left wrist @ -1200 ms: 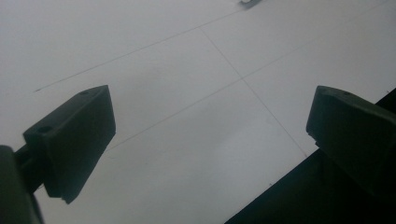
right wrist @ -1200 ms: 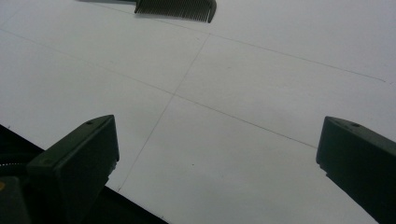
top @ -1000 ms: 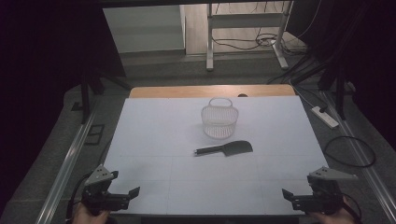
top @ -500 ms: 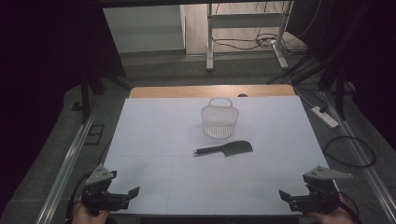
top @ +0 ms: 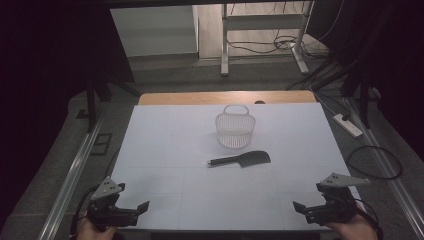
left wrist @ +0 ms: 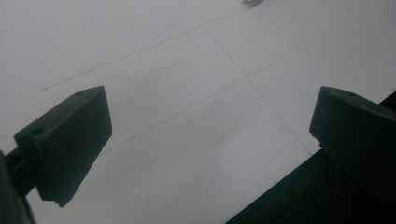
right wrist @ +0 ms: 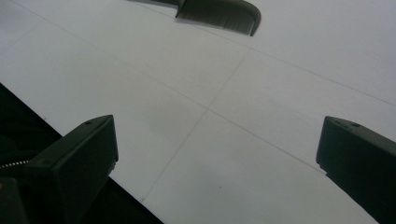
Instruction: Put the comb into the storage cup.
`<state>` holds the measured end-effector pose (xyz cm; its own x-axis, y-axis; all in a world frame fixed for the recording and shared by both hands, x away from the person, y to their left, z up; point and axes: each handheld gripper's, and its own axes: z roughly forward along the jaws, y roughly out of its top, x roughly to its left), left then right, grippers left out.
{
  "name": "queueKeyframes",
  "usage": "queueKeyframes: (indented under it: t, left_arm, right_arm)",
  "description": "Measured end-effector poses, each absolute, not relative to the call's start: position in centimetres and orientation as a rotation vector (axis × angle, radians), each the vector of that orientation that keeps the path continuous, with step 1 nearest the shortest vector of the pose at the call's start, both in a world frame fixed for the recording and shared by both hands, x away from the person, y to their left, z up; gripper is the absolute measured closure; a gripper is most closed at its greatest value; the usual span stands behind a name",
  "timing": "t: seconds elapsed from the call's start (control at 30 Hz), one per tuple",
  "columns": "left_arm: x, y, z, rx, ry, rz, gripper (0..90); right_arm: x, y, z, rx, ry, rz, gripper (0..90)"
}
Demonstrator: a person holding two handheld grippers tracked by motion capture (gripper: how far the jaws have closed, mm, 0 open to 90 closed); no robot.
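A small white wire basket [top: 235, 127] stands upright at the middle of the white table [top: 165, 145]. Just in front of it lies a dark comb [top: 241, 160] with its handle pointing left; its toothed end also shows at the top of the right gripper view [right wrist: 219, 13]. My left gripper [top: 142, 206] hovers at the near left corner of the table, its jaws wide apart and empty [left wrist: 201, 140]. My right gripper [top: 299, 207] hangs at the near right corner, also open with nothing between its jaws [right wrist: 217, 154]. Both are far from the comb and basket.
A wooden strip [top: 225, 97] runs along the table's far edge. Metal rails [top: 75, 170] flank the table on both sides. A power strip [top: 348, 125] and a looped cable [top: 375, 162] lie on the floor at right. A metal frame [top: 260, 35] stands behind.
The right gripper has shifted slightly left and up along the near edge. The left gripper, comb and basket have stayed put.
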<state>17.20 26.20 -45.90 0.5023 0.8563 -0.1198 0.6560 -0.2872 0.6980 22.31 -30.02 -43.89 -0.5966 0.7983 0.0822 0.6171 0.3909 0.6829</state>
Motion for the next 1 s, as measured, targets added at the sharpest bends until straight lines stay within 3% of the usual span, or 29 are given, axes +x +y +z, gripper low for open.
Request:
queueKeyframes:
  t: [1.0]
  left_arm:
    - [17.1, 26.4, -45.9, 2.027, 1.209, 0.34, 0.8]
  right_arm:
    - [25.4, -26.0, -43.2, 1.135, 2.474, 1.036, 0.0]
